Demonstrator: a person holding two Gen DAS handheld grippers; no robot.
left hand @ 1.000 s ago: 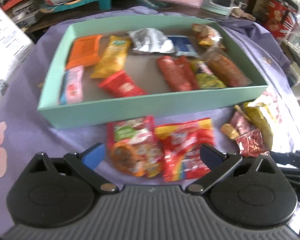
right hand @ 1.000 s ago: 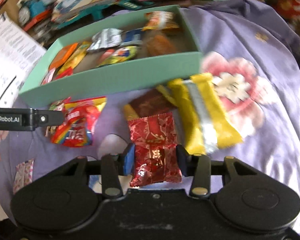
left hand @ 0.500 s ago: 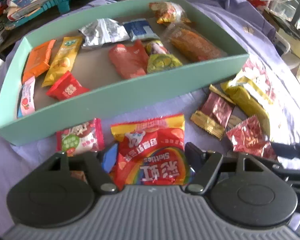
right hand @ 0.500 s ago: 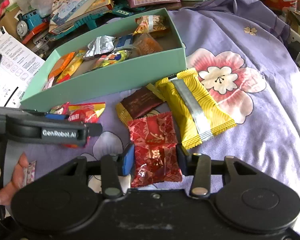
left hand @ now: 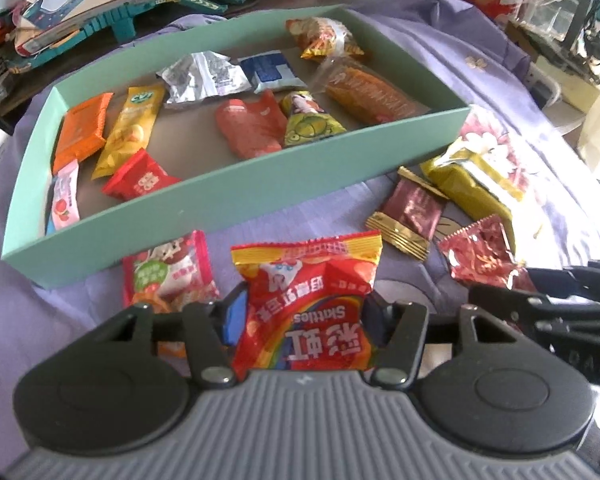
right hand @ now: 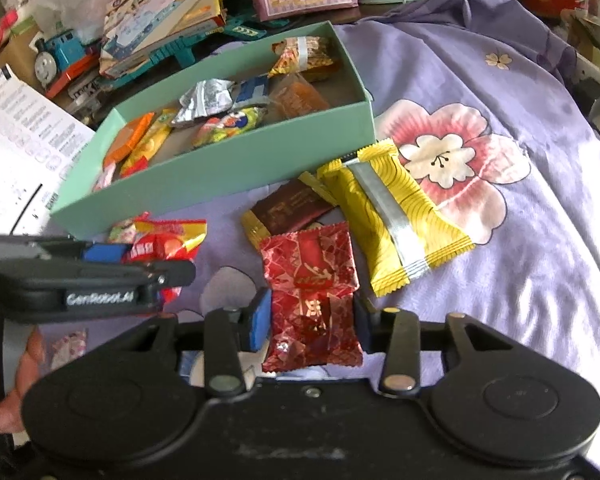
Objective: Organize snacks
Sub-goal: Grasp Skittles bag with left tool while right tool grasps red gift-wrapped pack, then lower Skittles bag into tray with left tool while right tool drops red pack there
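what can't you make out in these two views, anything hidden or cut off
1. Left wrist view: lower half of the pink-and-green snack packet, covered by the left gripper holding the Skittles bag.
2. Right wrist view: most of that Skittles bag, behind the left gripper's finger.
3. Right wrist view: snacks along the near inside of the green box, blocked by its front wall.
4. Both views: small packet print, too blurred to read.

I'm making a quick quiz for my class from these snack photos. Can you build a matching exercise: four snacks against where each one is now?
Snacks:
1. Skittles bag
2. red foil packet
3. orange wrapper
4. yellow packet

Places:
A. inside the green box
B. on the purple cloth, untouched
C. between the left tool fingers
D. between the right tool fingers

Pairs: 1-C, 2-D, 3-A, 4-B
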